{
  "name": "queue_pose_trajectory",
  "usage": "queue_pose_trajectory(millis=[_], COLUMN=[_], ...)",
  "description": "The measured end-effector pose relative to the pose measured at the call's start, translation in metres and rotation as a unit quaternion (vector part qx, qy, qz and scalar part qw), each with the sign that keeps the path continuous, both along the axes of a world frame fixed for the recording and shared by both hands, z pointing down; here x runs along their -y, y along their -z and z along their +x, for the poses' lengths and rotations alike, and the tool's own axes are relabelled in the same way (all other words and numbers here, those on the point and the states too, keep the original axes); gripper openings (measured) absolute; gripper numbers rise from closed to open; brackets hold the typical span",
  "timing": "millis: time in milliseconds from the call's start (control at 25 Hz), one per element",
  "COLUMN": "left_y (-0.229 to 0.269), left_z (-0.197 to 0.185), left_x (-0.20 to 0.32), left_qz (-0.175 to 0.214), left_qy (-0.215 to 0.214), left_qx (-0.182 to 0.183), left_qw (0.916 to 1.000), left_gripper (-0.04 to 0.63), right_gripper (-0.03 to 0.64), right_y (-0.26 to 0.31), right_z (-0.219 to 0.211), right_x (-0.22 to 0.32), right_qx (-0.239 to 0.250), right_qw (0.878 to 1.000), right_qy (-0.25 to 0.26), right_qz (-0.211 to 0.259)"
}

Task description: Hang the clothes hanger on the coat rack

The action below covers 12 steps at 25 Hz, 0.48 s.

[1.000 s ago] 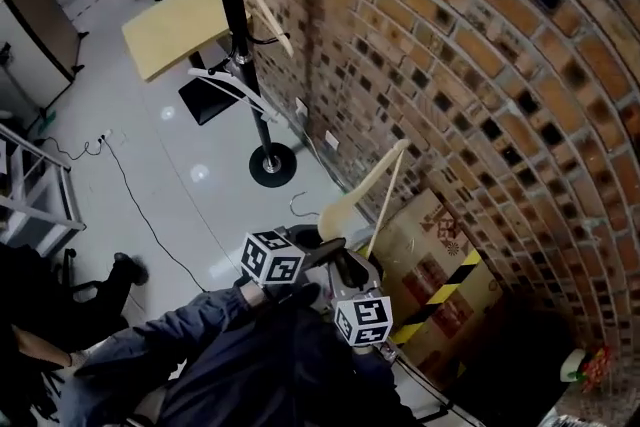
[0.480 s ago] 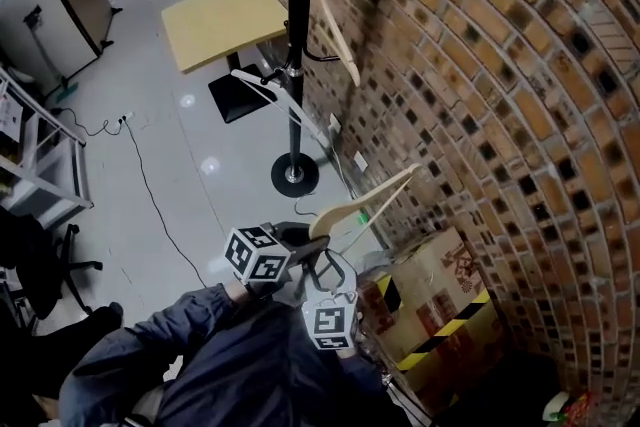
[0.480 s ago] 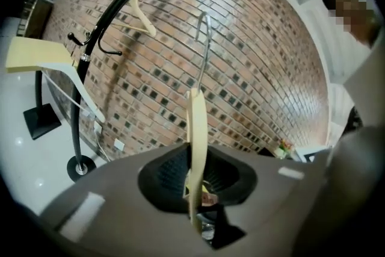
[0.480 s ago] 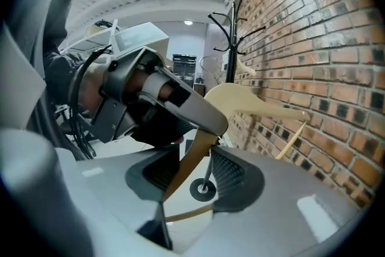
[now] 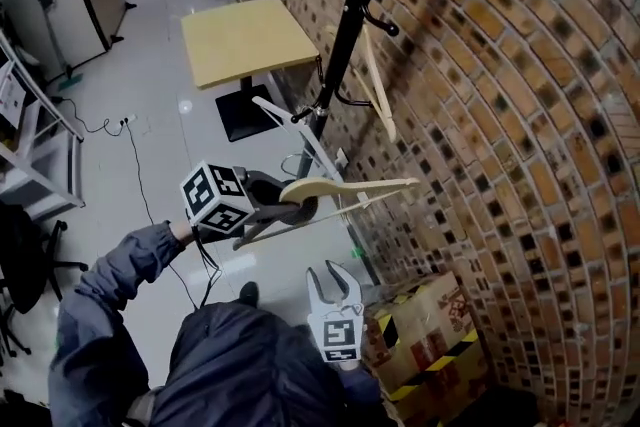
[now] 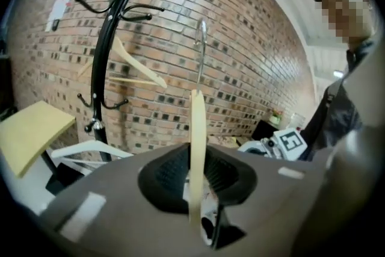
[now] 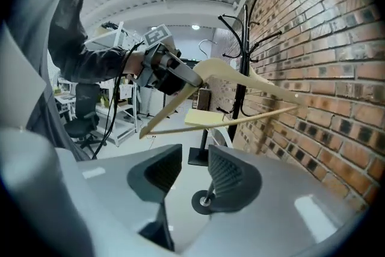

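The grey floor (image 5: 150,95) runs along a brick wall (image 5: 520,115) on the right, and the black rack (image 5: 345,35) stands close to that wall with a yellow table (image 5: 245,40) just behind it. The left gripper (image 5: 298,206) has its fingers pinched tight on the hanger (image 5: 345,185), held in the air in front of the rack and not touching it, one end near the wall. The right gripper (image 5: 333,273) is lower, near a box (image 5: 430,315) by the wall, its fingers apart and closing on nothing, and wide floor lies to the left.
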State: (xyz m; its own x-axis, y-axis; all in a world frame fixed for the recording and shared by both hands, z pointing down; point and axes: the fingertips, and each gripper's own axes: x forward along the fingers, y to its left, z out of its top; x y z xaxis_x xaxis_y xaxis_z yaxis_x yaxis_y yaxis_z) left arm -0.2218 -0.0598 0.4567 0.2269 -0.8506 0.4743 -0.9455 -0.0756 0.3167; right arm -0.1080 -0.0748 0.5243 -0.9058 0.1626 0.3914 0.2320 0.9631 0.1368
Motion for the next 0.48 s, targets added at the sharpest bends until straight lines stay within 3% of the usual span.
queue_pose_trajectory(millis=[120,280,480], left_y=[0.04,0.088,0.139], left_z=[-0.042,-0.088,-0.15], left_x=[-0.016,-0.034,-0.036], left_qz=[-0.011,-0.025,-0.009], left_qy=[-0.041,-0.081,-0.096], left_qx=[0.019,0.039,0.012], left_qw=[0.9989,0.9956,0.9952], left_gripper=[0.055,0.055,0.055], right_gripper=[0.141,0.135,0.116], right_y=[0.026,0.06,0.111], right_z=[-0.02,-0.039,-0.058], right_x=[0.012,0.031,0.053], right_qx=[0.0,0.0,0.038], right_qw=[1.0,1.0,0.999], right_qy=[0.006,0.001,-0.022], right_qz=[-0.03,-0.017,0.009])
